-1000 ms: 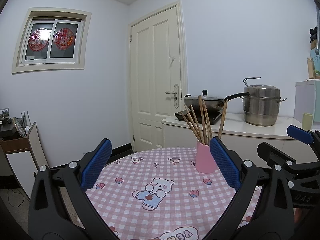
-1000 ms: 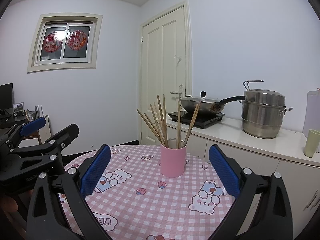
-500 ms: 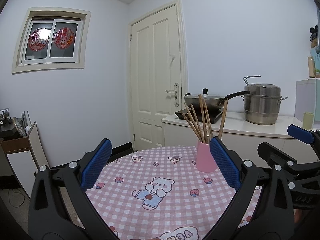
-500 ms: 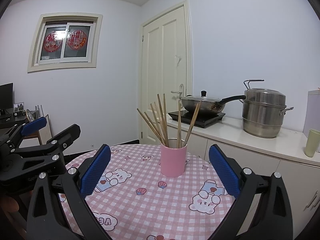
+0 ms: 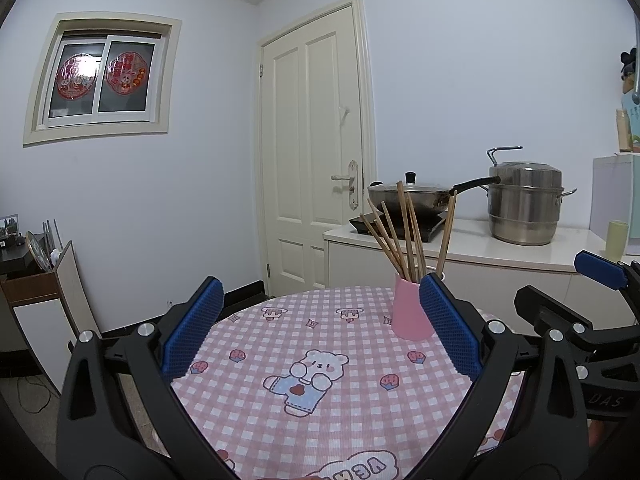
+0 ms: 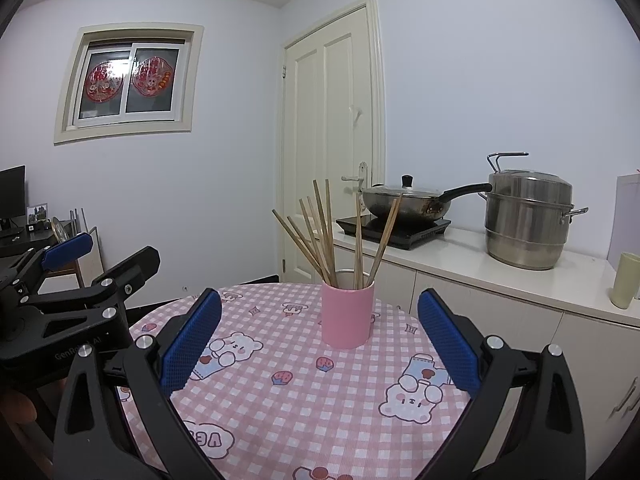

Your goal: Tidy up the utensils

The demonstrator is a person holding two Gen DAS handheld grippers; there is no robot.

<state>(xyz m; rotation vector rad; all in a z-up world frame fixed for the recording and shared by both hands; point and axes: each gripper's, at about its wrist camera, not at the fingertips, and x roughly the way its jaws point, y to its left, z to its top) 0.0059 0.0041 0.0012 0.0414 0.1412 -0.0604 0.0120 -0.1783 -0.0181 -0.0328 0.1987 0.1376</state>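
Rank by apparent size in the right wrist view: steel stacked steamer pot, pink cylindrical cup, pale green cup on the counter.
1. Steel stacked steamer pot, clearly largest.
2. Pink cylindrical cup, though it sits nearer the camera, which inflates it.
3. Pale green cup, smallest; the fisheye edge squeezes it.

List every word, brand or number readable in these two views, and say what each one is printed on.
"GenRo" then an unclear stretch, then "AI": on the left gripper body, seen from the right wrist view.
"DAS": on the right gripper body, seen from the left wrist view; the start is cut off.
"VEM", upside down and cut off: on the checked tablecloth.
Window decals: too blurred to read.
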